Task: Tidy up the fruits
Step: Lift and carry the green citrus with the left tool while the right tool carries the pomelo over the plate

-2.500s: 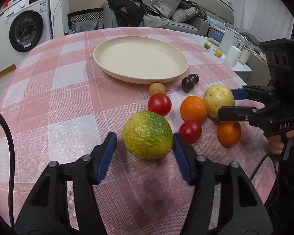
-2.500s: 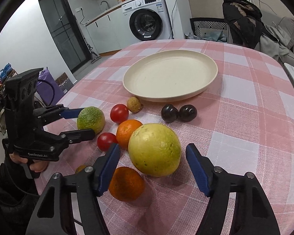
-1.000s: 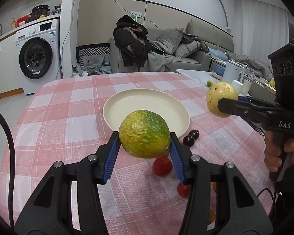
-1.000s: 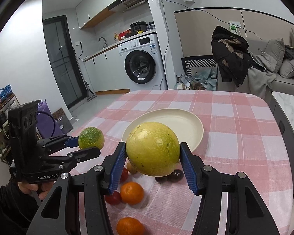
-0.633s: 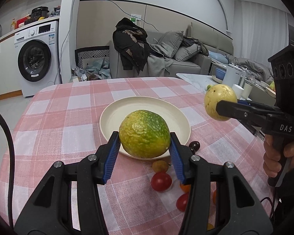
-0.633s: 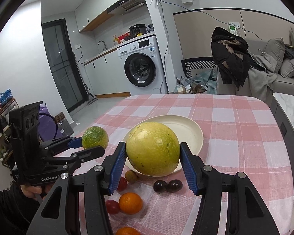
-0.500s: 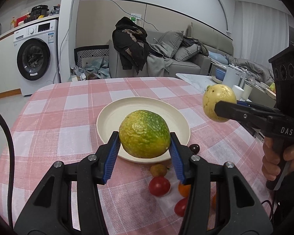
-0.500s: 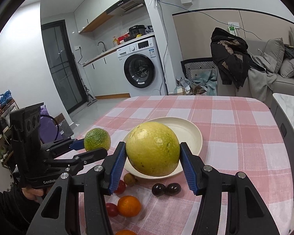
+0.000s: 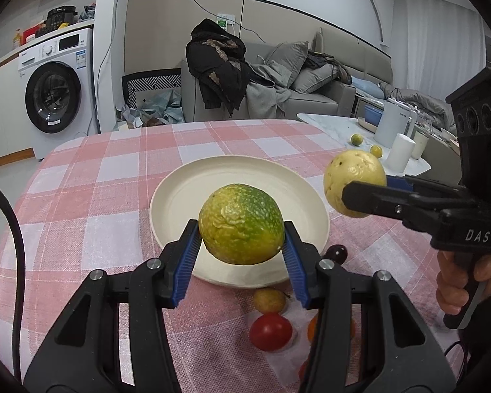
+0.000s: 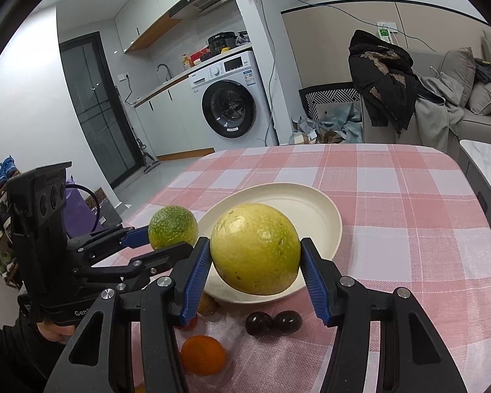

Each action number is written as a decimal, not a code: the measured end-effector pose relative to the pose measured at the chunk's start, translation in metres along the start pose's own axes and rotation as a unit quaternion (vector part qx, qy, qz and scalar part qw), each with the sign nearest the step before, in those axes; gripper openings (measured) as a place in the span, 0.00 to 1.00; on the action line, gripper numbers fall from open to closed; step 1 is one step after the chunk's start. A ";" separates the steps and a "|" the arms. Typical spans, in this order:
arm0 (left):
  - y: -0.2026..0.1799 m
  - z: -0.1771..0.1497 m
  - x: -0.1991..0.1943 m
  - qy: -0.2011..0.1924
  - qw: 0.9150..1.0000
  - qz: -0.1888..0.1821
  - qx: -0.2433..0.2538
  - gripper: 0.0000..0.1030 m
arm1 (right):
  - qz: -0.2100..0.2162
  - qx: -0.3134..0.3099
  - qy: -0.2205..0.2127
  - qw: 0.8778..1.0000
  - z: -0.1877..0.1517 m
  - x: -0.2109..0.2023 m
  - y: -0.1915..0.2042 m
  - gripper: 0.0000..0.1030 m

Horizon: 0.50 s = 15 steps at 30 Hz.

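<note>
Over plate (image 9: pixel 180 196): hand-held grippers clamping fruits.

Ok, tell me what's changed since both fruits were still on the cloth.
Both claws closed on and lifted their fruits: left claw holds the green fruit, right claw the yellow fruit, carried over toward the plate. Small fruits unmoved; plate empty.

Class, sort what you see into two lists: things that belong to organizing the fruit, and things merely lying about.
Belongs to the job:
green fruit in left gripper
yellow fruit in right gripper
plate
tomato
orange
dark fruits

Lying about:
washing machine
jacket
white cups
</note>
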<state>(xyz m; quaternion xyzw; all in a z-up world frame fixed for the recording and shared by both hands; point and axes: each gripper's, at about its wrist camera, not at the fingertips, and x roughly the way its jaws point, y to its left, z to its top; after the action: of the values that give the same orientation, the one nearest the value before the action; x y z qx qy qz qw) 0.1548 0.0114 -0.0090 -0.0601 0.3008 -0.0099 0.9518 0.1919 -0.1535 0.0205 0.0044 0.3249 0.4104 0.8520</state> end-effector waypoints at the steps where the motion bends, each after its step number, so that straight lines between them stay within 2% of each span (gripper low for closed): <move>1: 0.002 -0.001 0.003 0.004 1.000 -0.001 -0.003 0.46 | -0.001 0.002 0.002 1.000 0.000 0.001 -0.001 0.54; 4: 0.007 -0.004 0.009 0.011 1.000 -0.003 -0.011 0.46 | -0.001 0.006 0.011 1.000 -0.003 0.008 -0.004 0.54; 15: 0.005 -0.008 0.018 0.018 1.000 0.007 0.010 0.46 | -0.005 0.007 0.038 0.999 -0.011 0.025 -0.007 0.54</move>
<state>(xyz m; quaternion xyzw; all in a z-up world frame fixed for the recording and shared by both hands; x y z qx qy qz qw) 0.1653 0.0140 -0.0264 -0.0478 0.3183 -0.0074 0.9468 0.2018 -0.1439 -0.0040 -0.0066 0.3598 0.4040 0.8410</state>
